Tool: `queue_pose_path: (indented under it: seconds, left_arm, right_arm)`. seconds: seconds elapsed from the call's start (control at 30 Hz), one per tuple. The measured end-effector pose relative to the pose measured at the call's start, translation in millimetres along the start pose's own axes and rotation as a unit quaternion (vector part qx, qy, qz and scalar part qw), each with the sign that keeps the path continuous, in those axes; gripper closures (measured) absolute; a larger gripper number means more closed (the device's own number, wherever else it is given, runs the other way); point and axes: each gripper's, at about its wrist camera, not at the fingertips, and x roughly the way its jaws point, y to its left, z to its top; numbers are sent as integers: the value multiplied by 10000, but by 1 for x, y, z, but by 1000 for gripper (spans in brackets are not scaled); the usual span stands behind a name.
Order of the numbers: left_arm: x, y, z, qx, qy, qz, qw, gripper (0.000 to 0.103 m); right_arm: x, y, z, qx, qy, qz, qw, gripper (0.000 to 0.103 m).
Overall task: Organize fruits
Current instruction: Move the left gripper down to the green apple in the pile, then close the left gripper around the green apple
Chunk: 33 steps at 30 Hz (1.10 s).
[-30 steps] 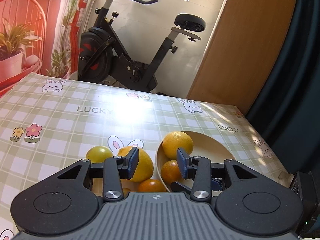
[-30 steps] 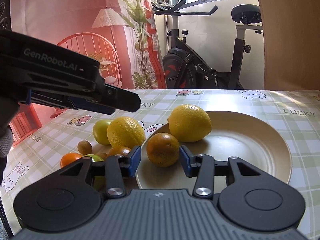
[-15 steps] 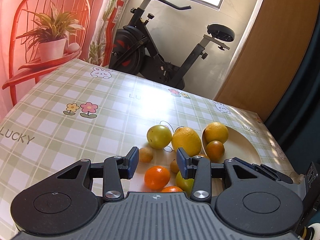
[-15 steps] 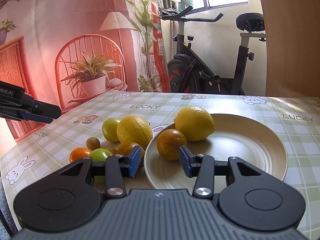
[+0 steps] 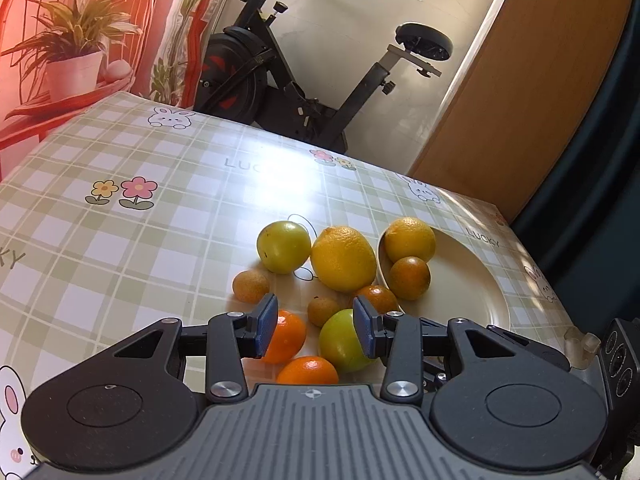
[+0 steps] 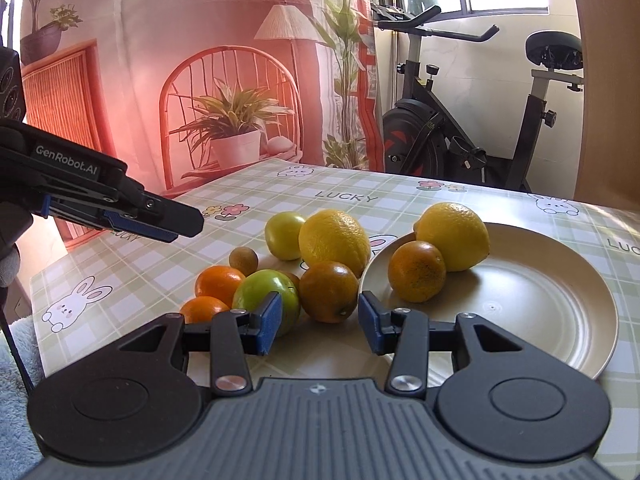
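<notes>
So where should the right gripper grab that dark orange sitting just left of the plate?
Grip the dark orange across its widest middle, coming straight in from the front. It is round and sits directly ahead of the open right gripper, with the green fruit crowding its left.

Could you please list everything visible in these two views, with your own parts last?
lemons: two, yellow, one on plate, one beside it
dark oranges: two, brownish orange, one on plate, one just off its rim
bright oranges: two, orange, near end of pile
green fruit: one, green, front of pile
yellow-green fruit: one, far side of pile
small brown fruits: two, within pile
plate: one, beige, right of pile
tablecloth: one, green check
exercise bike: one, black, behind table
left tongs: open, above pile
right tongs: open, empty
</notes>
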Motion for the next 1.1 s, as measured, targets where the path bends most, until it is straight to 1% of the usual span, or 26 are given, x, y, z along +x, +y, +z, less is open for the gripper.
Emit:
queue_pose_path:
  seconds: [0.13, 0.2, 0.3, 0.47, 0.6, 0.97, 1.1]
  left_arm:
    - [13, -9, -6, -87, 165, -242, 9995, 59]
    - [19, -16, -10, 21, 227, -251, 9994, 59]
    - [27, -20, -12, 35, 314, -274, 9991, 59]
    - [34, -20, -14, 78, 362, -274, 9989, 58]
    - [40, -19, -13, 61, 385, -241, 9989, 53]
    - [59, -20, -13, 172, 651, -144, 9976, 53]
    - [58, -22, -16, 257, 674, -126, 9973, 54]
  right_arm:
    - [3, 6, -1, -32, 94, 177, 9998, 57]
    - [4, 8, -1, -83, 129, 226, 9996, 57]
    - [8, 12, -2, -204, 222, 256, 9992, 57]
    - [14, 17, -1, -310, 335, 317, 9985, 57]
    - [19, 19, -1, -360, 454, 332, 9978, 58]
    - [22, 14, -2, -153, 553, 334, 9978, 57]
    - [23, 13, -2, -112, 597, 342, 9976, 57]
